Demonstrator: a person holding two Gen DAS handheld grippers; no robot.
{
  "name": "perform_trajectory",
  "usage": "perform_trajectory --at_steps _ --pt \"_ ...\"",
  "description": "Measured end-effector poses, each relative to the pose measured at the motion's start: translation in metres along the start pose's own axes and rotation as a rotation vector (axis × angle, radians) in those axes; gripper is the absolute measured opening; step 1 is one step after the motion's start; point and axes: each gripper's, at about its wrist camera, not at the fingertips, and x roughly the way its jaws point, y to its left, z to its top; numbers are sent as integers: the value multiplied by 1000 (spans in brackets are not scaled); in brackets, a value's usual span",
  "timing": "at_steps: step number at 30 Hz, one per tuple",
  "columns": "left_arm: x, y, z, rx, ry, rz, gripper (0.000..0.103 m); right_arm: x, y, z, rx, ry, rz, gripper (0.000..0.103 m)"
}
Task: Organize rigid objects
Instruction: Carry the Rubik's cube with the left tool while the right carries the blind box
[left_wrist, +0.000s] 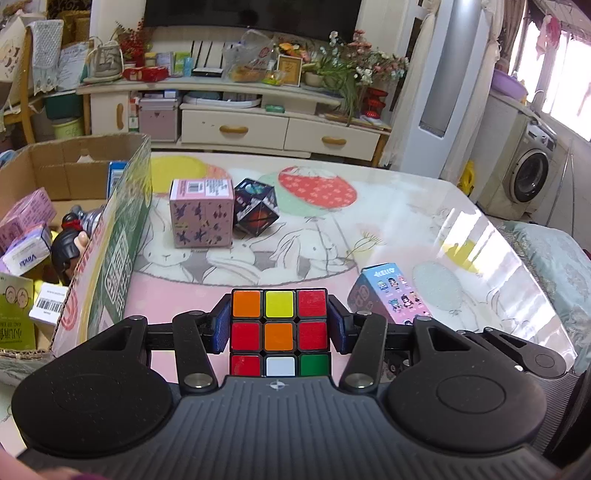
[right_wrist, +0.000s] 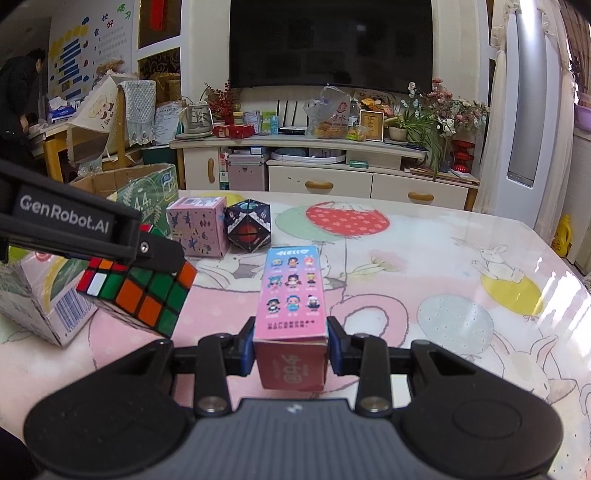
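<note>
Nearest the lens, your left gripper (left_wrist: 279, 325) pinched the puzzle cube (left_wrist: 279, 326), its blue pads pressed flat against the cube's two side faces; the right wrist view showed the cube (right_wrist: 147, 291) lifted clear of the surface (left_wrist: 461, 236) and tilted. Your right gripper (right_wrist: 290, 345) was clamped on the near end of the tall character box (right_wrist: 293, 295), one pad on each long side; whether the box's far end rested on the surface or was raised could not be told. The cardboard carton (left_wrist: 122, 221) stood at the left edge of the surface, just beside the held cube, and already contained several items: pink boxes, a tissue pack, a small figure and a barcoded box. That content suggests the sorting was partly complete. Two items were untouched on the surface near the carton's far corner: the pink patterned box (left_wrist: 202, 214) and, touching its right side, the dark folding cube (left_wrist: 255, 208). By this reading, four objects were left to place: the two you held and the two on the surface. The likely next step was to carry the puzzle cube over the carton's rim and release it, then follow with the character box.
</note>
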Motion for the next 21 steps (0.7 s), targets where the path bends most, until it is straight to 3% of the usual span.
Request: perform_trajectory --at_steps 21 --pt "19 24 -15 -89 69 22 63 17 -7 -13 14 39 7 36"
